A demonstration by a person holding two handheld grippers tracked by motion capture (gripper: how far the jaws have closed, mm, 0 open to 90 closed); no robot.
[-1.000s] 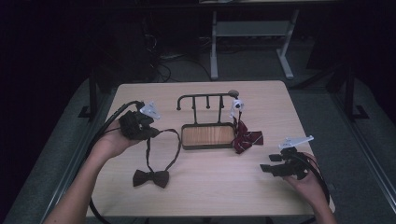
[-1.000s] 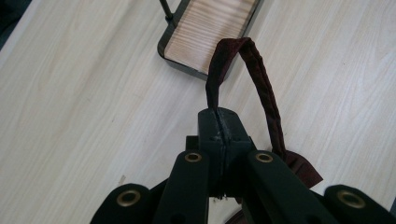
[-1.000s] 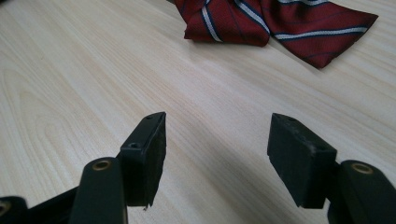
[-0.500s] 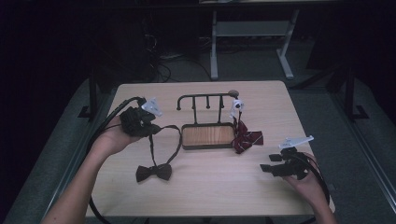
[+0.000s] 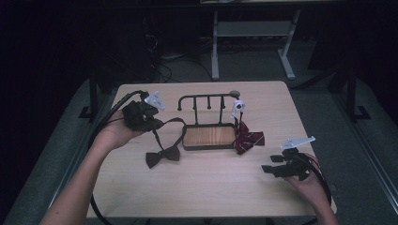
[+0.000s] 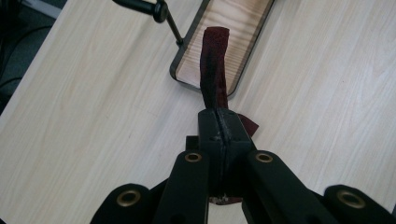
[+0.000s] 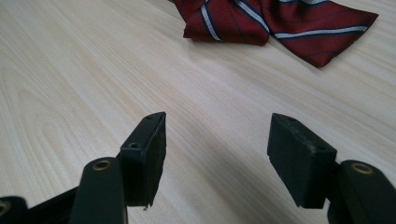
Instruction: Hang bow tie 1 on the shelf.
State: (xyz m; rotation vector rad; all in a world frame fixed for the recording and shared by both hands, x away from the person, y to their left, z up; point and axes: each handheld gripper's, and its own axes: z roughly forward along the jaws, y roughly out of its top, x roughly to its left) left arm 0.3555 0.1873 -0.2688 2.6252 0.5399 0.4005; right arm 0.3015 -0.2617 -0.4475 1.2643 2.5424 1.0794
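At the table's left, the left gripper (image 5: 152, 121) is clamped tight on the dark strap (image 6: 214, 70) of a dark bow tie (image 5: 163, 156), whose bow lies on the wooden table (image 5: 202, 187) just in front of the hand. The strap loops toward the black rack (image 5: 209, 123) with its wooden base at centre. A striped red bow tie (image 5: 248, 139) lies against the rack's right end. Near the right front corner, the right gripper (image 5: 272, 168) rests low over the table, jaws wide apart and holding nothing
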